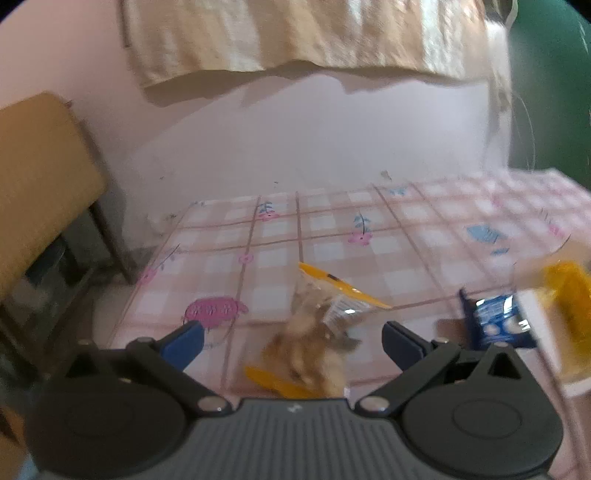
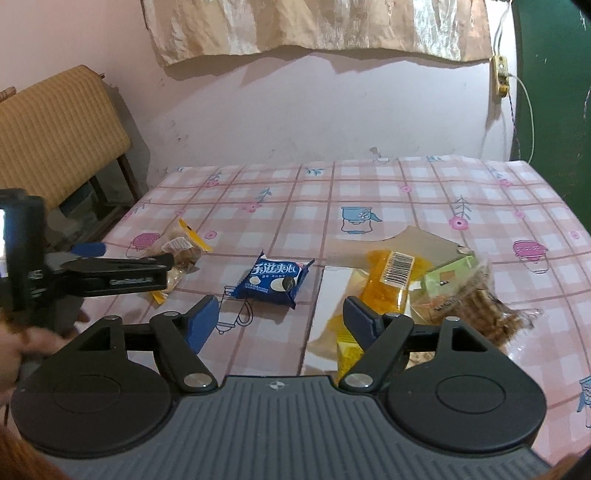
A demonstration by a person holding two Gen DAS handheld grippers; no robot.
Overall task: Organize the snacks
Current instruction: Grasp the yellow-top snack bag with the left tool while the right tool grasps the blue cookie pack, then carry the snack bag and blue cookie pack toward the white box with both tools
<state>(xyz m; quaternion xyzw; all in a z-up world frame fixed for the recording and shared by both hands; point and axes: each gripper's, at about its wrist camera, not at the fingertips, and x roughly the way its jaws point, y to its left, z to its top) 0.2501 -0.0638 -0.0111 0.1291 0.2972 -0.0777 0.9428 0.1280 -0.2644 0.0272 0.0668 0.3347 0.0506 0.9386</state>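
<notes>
A clear snack packet with yellow ends and brown biscuits (image 1: 317, 328) lies on the pink checked tablecloth (image 1: 332, 236), between the fingers of my open left gripper (image 1: 291, 341); contact cannot be told. In the right wrist view the same packet (image 2: 183, 251) sits under the left gripper (image 2: 122, 271). A blue cookie packet (image 2: 273, 282) lies mid-table, also seen in the left wrist view (image 1: 495, 323). My right gripper (image 2: 279, 321) is open and empty, just behind it. A shallow cardboard box (image 2: 332, 291) at the right holds an orange packet (image 2: 388, 284), a green packet (image 2: 448, 277) and a brown wafer packet (image 2: 484, 306).
A wooden chair with a tan cushion (image 2: 55, 125) stands off the table's left edge. The pink wall (image 2: 314, 110) is close behind the table, with a curtain (image 2: 314, 26) above. A socket and cable (image 2: 502, 79) hang at the right beside a green door (image 2: 554, 74).
</notes>
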